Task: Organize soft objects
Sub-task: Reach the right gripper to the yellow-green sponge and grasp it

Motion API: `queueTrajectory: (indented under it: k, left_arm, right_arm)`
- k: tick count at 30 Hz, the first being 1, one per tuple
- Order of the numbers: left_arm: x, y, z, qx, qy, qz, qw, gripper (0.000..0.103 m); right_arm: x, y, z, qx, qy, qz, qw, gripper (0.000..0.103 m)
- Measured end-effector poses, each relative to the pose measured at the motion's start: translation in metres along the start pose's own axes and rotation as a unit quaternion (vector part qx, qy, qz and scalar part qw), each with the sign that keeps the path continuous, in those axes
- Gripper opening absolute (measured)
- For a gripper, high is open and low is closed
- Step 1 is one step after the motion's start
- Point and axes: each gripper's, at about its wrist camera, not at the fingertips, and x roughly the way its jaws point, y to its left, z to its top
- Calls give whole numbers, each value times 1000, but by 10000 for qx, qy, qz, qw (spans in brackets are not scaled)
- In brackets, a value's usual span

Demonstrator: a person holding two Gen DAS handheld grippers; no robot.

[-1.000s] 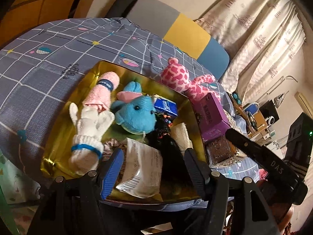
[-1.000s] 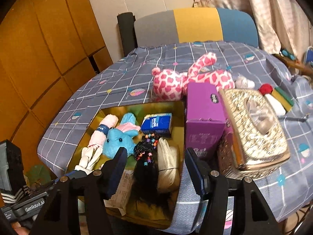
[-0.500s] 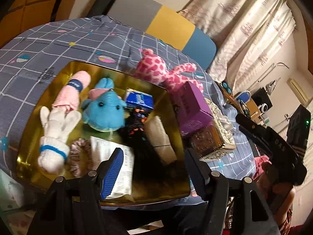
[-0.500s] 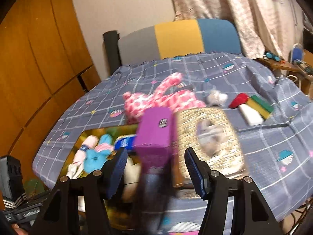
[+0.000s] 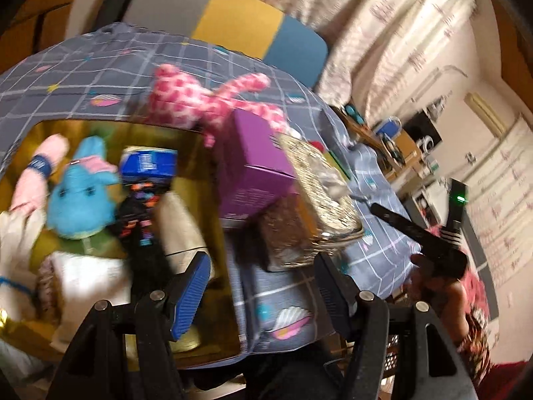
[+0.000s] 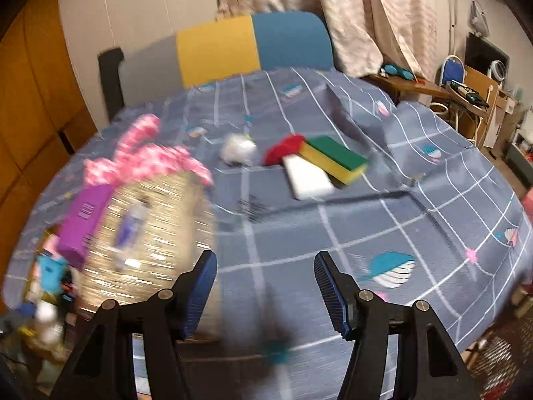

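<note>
A gold tray (image 5: 213,336) holds a blue plush (image 5: 78,200), a pink rolled cloth (image 5: 43,166), white socks (image 5: 16,233), a blue packet (image 5: 148,163) and black beaded hair (image 5: 140,220). A pink spotted plush (image 5: 186,100) lies beyond it, also in the right wrist view (image 6: 146,160). My left gripper (image 5: 263,286) is open and empty above the tray's right edge. My right gripper (image 6: 265,286) is open and empty over the blue cloth, facing a green-yellow sponge (image 6: 336,158), a white sponge (image 6: 308,180), a red item (image 6: 283,148) and a small white toy (image 6: 238,150).
A purple box (image 5: 253,170) and a gold woven tissue box (image 6: 143,233) stand right of the tray. The round table (image 6: 399,233) has a blue checked cloth. A multicoloured chair back (image 6: 250,43) is behind; a cluttered desk (image 6: 466,96) is at the right.
Both grippers have swung to the right. The left view shifted from the tray toward the boxes. The right view left the tray and now faces the sponges. Both stay open.
</note>
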Motion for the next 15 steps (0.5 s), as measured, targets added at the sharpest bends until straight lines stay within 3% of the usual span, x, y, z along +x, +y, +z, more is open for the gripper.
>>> queueTrajectory:
  k: [8, 12, 15]
  left_arm:
    - [29, -49, 15, 416, 271, -184, 9986, 65]
    - [40, -73, 23, 612, 300, -270, 9973, 65]
    - [48, -86, 29, 739, 322, -267, 9964, 65]
  right_arm:
    - [63, -63, 13, -628, 603, -211, 9960, 72]
    - [91, -91, 51, -895, 478, -175, 9947, 87]
    - [112, -109, 83, -709, 443, 21, 9965, 90]
